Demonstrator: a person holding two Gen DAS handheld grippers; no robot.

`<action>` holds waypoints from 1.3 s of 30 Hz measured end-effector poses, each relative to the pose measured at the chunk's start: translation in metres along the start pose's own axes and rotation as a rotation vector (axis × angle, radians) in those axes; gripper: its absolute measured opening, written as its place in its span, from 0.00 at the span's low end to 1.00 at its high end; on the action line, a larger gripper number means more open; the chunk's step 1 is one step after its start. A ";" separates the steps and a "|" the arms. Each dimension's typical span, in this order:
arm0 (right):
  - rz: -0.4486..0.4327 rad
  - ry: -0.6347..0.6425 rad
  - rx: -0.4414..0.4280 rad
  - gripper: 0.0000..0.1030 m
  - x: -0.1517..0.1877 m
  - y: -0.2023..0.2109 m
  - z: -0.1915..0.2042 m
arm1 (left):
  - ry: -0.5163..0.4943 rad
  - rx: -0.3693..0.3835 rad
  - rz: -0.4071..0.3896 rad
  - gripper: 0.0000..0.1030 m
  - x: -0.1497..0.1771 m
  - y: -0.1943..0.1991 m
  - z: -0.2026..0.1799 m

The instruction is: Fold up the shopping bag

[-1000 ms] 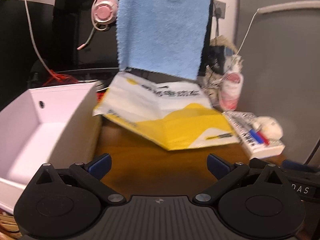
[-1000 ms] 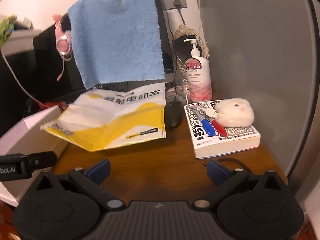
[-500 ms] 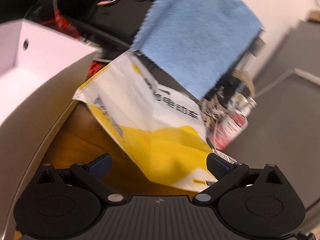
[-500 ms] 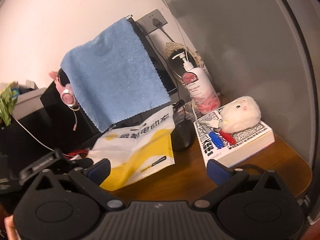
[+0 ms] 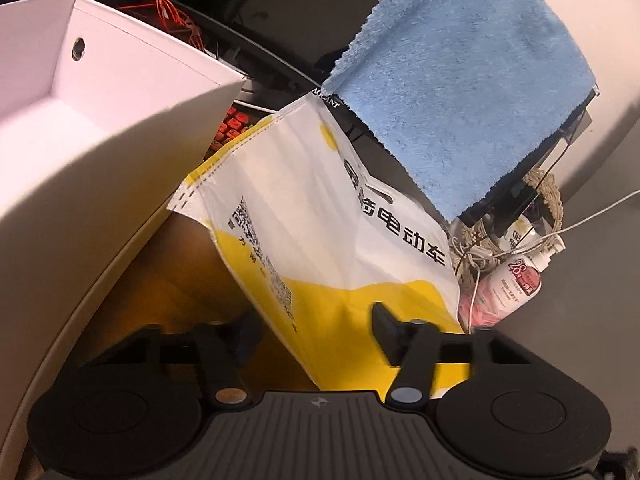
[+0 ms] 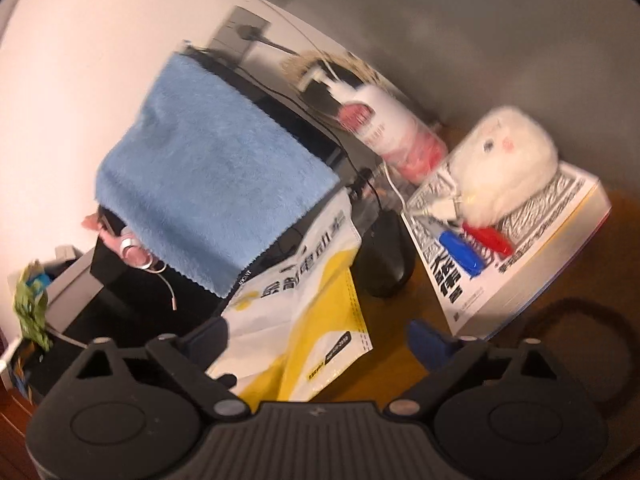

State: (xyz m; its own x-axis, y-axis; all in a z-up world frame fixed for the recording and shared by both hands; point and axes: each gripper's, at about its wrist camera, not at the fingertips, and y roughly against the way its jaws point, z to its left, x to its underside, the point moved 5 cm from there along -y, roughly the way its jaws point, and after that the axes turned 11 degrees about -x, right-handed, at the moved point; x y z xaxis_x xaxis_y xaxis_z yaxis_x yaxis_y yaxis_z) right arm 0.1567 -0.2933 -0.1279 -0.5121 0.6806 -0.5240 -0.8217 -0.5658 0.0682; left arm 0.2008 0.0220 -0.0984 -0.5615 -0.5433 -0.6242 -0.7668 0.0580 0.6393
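Observation:
The white and yellow shopping bag (image 5: 320, 220) lies flattened on the wooden desk (image 5: 168, 280), leaning up toward a monitor. My left gripper (image 5: 316, 332) is open, its fingers partly drawn in, and the bag's yellow lower edge sits between them. In the right wrist view the bag (image 6: 316, 300) reaches down between the fingers of my open right gripper (image 6: 318, 340), whose left finger overlaps the bag's white part. Whether either gripper touches the bag is unclear.
A blue towel (image 5: 460, 92) hangs over the monitor behind the bag. An open white box (image 5: 100, 120) stands at the left. To the right are a pump bottle (image 6: 392, 128), a black mouse (image 6: 384, 264), and a book (image 6: 520, 248) carrying a white plush (image 6: 508, 156).
Both grippers have tilted and moved in close to the bag. The left fingers have drawn nearer together around the bag's yellow edge. The bag itself has stayed where it was.

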 end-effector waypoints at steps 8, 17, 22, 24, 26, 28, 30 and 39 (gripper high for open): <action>0.069 -0.045 0.014 0.30 0.007 -0.026 -0.012 | -0.087 -0.028 -0.038 0.06 0.000 0.000 -0.003; 0.128 0.005 0.018 0.06 0.026 -0.019 -0.002 | -0.206 -0.021 -0.108 0.04 0.008 0.033 -0.011; 0.161 0.033 0.020 0.06 0.036 -0.015 0.003 | -0.279 -0.001 -0.139 0.04 0.025 0.059 -0.014; 0.174 0.044 0.021 0.06 0.040 -0.014 0.004 | -0.310 0.003 -0.157 0.04 0.034 0.070 -0.014; 0.187 0.055 0.022 0.06 0.044 -0.012 0.006 | -0.333 0.015 -0.159 0.05 0.042 0.080 -0.015; 0.201 0.067 0.024 0.06 0.049 -0.011 0.008 | -0.356 0.015 -0.157 0.04 0.051 0.085 -0.016; 0.215 0.081 0.033 0.06 0.054 -0.009 0.009 | -0.386 0.015 -0.152 0.05 0.062 0.090 -0.017; 0.254 0.121 0.067 0.08 0.054 0.016 0.005 | -0.502 0.001 -0.142 0.06 0.094 0.091 -0.028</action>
State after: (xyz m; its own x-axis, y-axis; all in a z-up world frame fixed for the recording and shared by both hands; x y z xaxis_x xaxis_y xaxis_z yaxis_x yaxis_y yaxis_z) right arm 0.1144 -0.2636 -0.1506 -0.6733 0.4586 -0.5799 -0.6878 -0.6764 0.2636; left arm 0.0872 -0.0472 -0.0867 -0.5320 -0.0772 -0.8432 -0.8462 0.0141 0.5326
